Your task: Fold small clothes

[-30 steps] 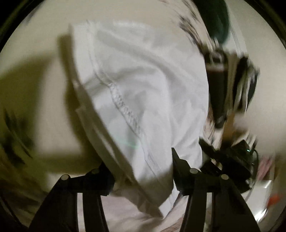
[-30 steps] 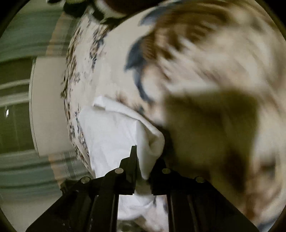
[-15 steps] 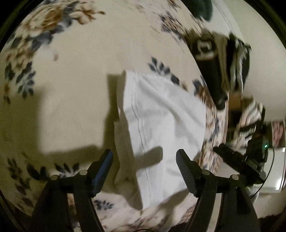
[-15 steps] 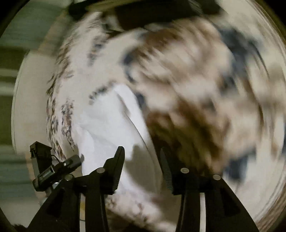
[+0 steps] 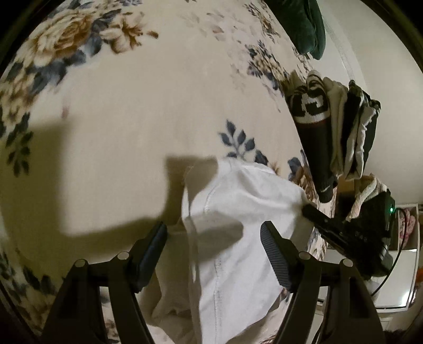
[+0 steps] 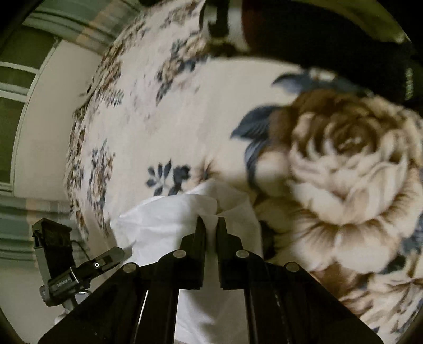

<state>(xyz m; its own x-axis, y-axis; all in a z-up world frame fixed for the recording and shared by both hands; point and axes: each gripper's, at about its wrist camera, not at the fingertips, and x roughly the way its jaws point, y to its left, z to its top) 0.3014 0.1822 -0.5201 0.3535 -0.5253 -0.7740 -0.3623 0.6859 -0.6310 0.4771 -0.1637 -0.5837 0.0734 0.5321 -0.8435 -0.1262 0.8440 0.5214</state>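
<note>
The white garment (image 5: pixel 238 238) lay on the floral blanket (image 5: pixel 119 119), soft, light and limp; hemmed edges looked best to grip. The right tool (image 6: pixel 210 225) pinched its edge; the left tool (image 5: pixel 212 254) gaped empty above.

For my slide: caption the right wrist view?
Right tool shut on white garment over floral blanket.

Open floral blanket (image 5: pixel 127 127) spreads bare ahead and to the left of the left gripper (image 5: pixel 213 235) — wide passage there. On the right the way is crowded: a stack of folded clothes (image 5: pixel 341 132) at the blanket's edge and the right gripper (image 5: pixel 314 211) reaching in. A dark green garment (image 5: pixel 306 23) sits at the far edge.
</note>
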